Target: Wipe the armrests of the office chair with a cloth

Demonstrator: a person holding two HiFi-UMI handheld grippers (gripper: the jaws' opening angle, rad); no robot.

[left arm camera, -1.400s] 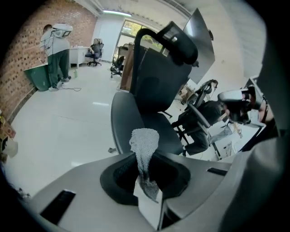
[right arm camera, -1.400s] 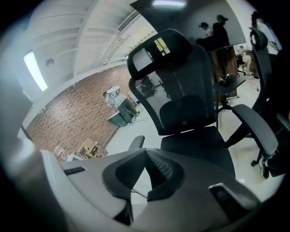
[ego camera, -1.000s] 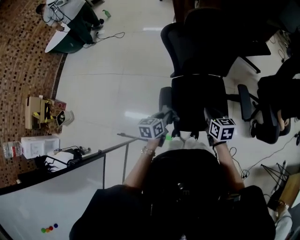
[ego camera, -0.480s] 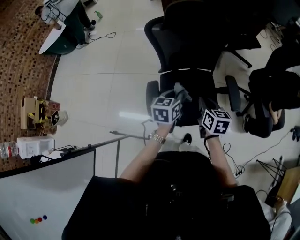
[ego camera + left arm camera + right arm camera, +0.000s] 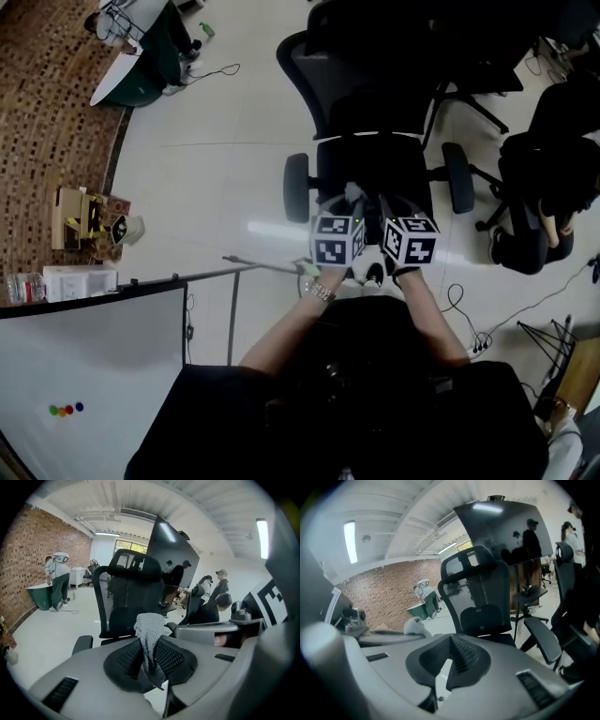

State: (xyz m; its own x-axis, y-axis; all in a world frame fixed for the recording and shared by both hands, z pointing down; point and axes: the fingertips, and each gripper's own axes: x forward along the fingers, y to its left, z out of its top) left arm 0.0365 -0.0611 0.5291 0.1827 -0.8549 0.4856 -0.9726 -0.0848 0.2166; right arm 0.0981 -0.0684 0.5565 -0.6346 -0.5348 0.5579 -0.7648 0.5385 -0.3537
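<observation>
A black office chair [image 5: 375, 103] faces me, with its left armrest [image 5: 296, 187] and right armrest [image 5: 459, 178] on either side of the seat. My left gripper [image 5: 349, 208] is over the front of the seat, shut on a grey knitted cloth [image 5: 150, 641] that sticks up between its pads. In the left gripper view the chair [image 5: 129, 597] stands straight ahead, one armrest [image 5: 82, 644] low at the left. My right gripper [image 5: 392, 211] is close beside the left one, shut with nothing in it [image 5: 450, 660]. The right gripper view shows the chair [image 5: 480, 597] and an armrest [image 5: 543, 641].
A second black chair with a seated person [image 5: 544, 187] stands at the right. Cables [image 5: 469, 323] lie on the floor beside me. A white board on a stand [image 5: 94, 366] is at lower left, a cardboard box [image 5: 80, 220] beyond it. A person at a green table [image 5: 141, 56] is far left.
Both grippers have come closer together in front of the chair seat. The left one has moved right with the cloth, away from the left armrest.
</observation>
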